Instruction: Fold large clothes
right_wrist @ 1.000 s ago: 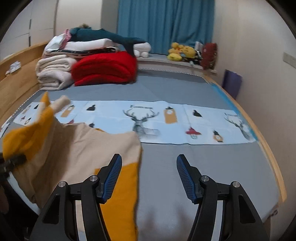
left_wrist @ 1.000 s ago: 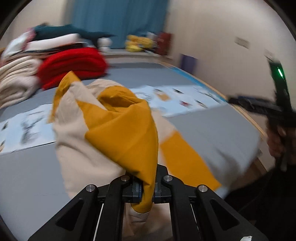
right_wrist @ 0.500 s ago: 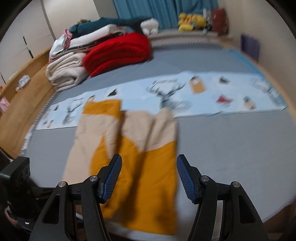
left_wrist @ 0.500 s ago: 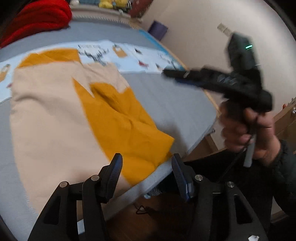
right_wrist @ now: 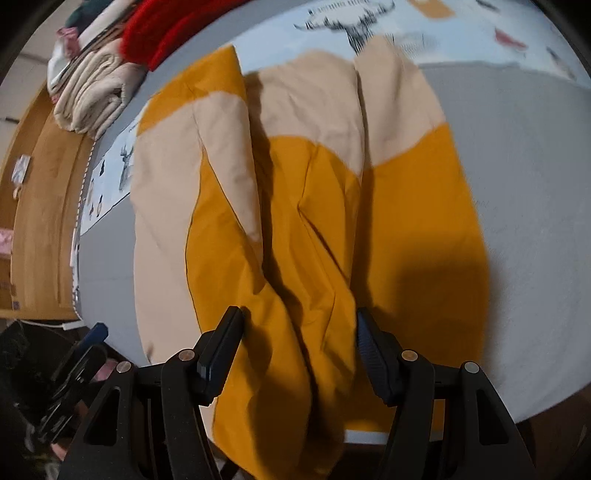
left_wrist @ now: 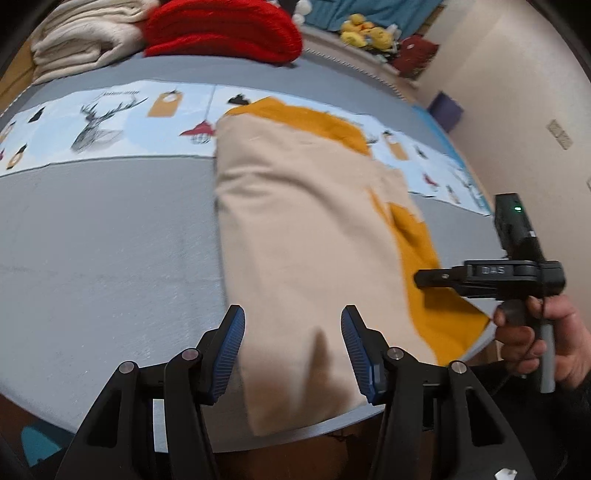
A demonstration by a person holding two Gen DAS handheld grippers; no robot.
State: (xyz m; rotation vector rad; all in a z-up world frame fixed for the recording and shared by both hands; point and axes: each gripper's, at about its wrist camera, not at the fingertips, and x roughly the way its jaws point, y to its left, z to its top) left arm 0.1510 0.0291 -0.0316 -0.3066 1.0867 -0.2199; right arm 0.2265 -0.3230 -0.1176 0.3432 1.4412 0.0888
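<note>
A large beige and mustard-yellow garment (left_wrist: 303,221) lies spread on the grey bed, its near end reaching the bed's front edge. My left gripper (left_wrist: 293,347) is open and empty, just above the garment's beige near corner. My right gripper (right_wrist: 299,354) is open and empty, hovering over the wrinkled yellow part (right_wrist: 314,258) near the bed edge. The right gripper also shows in the left wrist view (left_wrist: 480,275), held in a hand over the garment's yellow edge. The left gripper shows dimly at the lower left of the right wrist view (right_wrist: 74,369).
A light blue printed strip with deer pictures (left_wrist: 103,122) runs across the bed behind the garment. Folded red (left_wrist: 221,29) and cream (left_wrist: 81,40) blankets are stacked at the far side. A wooden bed frame (right_wrist: 40,206) runs along the left. A wall (left_wrist: 517,92) stands at right.
My left gripper has let go of the garment, which now lies spread on the bed. Both grippers have moved in low over its near end.
</note>
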